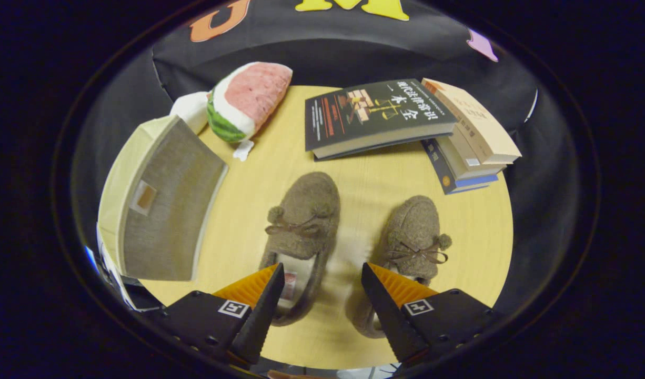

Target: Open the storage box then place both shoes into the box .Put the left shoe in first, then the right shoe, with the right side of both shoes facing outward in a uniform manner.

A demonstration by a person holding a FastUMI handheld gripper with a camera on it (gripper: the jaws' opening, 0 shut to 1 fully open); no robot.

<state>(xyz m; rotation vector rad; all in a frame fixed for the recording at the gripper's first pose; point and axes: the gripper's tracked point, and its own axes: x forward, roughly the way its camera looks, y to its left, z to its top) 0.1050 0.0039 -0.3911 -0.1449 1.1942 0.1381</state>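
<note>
Two brown felt shoes with bows lie on the round wooden table [370, 200], toes pointing away from me. The left shoe [304, 221] lies just ahead of my left finger, its heel partly under that finger. The right shoe [414, 237] lies by my right finger, its heel hidden behind it. My gripper [322, 273] is open above the gap between the shoes and holds nothing. The storage box [162, 202], cream with a grey lid and a small pull tab, stands shut to the left of the shoes.
A watermelon-slice plush [249, 100] lies beyond the box at the table's far side. A dark book [372, 116] leans on a stack of books [470, 142] at the far right. Bare tabletop lies between the shoes and the books.
</note>
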